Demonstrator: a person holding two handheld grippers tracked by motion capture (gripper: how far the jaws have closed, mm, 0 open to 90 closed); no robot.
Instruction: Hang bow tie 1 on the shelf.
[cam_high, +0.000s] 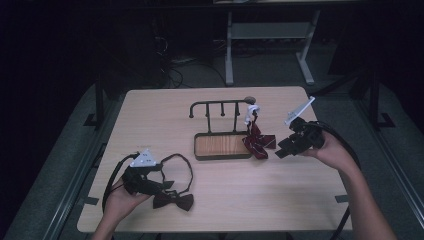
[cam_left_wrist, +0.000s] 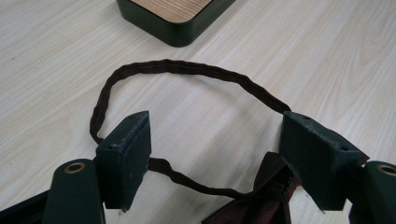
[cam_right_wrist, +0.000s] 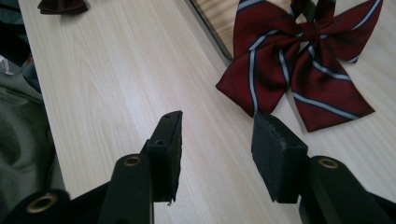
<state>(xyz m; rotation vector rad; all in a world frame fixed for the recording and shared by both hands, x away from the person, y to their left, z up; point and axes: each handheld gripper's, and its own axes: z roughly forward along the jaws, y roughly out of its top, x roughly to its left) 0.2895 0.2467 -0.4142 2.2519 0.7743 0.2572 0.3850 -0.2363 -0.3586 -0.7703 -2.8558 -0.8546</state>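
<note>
My pale wooden table (cam_high: 150, 115) stands in a dark room, a grey desk frame at twelve o'clock. My left gripper (cam_left_wrist: 217, 163) is spread over the dark bow tie (cam_high: 172, 201) strap at seven. My right gripper (cam_right_wrist: 217, 156), spread and empty, faces the striped bow tie (cam_right_wrist: 294, 65), stripes clearest there, beside the rack tray (cam_high: 222, 146).

I count two bow ties on my table: one dark brown fabric bow tie with a thin looped strap (cam_high: 172, 200) at seven o'clock, and one dark red bow tie with pale stripes (cam_high: 258, 142) at three o'clock. There is one black metal rack with a wooden base (cam_high: 222, 145), at centre.
</note>
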